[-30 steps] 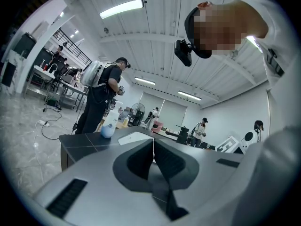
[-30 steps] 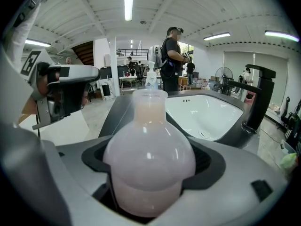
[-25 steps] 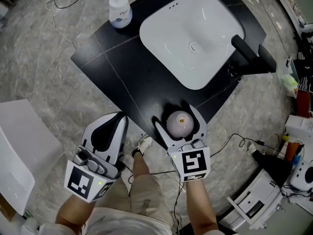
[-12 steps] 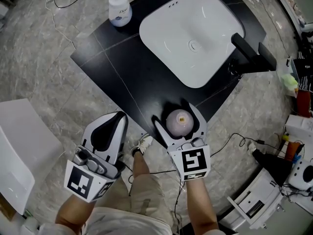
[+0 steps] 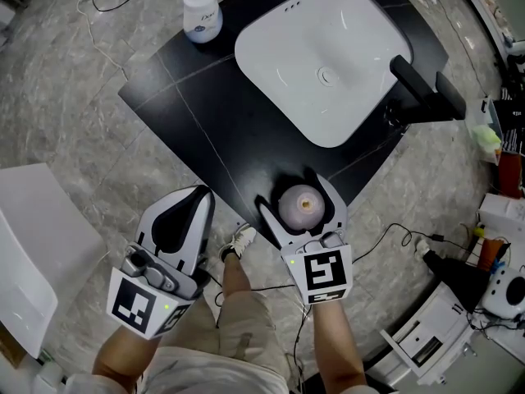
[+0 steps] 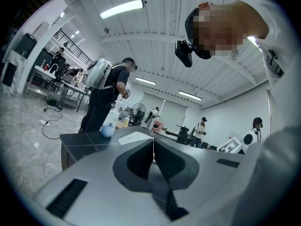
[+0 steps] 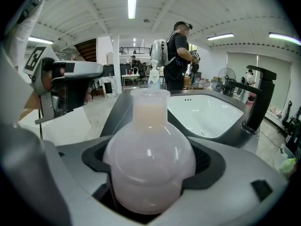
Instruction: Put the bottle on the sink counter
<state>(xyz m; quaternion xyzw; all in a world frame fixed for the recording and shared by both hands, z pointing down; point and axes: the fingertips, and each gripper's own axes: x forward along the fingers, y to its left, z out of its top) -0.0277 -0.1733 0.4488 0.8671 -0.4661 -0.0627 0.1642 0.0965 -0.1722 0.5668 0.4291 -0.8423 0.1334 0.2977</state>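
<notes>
A pale pink round-bodied bottle [image 5: 299,205] [image 7: 149,154] sits between the jaws of my right gripper [image 5: 300,197] [image 7: 150,159], which is shut on it. The bottle hovers over the near corner of the black sink counter [image 5: 221,121] [image 7: 117,112]. The white basin [image 5: 324,60] [image 7: 207,113] lies beyond, with a black faucet [image 5: 422,90] [image 7: 258,98] on its right. My left gripper [image 5: 182,220] [image 6: 153,161] is shut and empty, held off the counter's near-left edge over the floor.
A white pump dispenser bottle [image 5: 201,11] [image 6: 108,126] [image 7: 153,74] stands on the counter's far-left corner. A white panel [image 5: 37,245] lies on the grey floor at left. Cables and equipment [image 5: 484,277] crowd the right. People stand in the background.
</notes>
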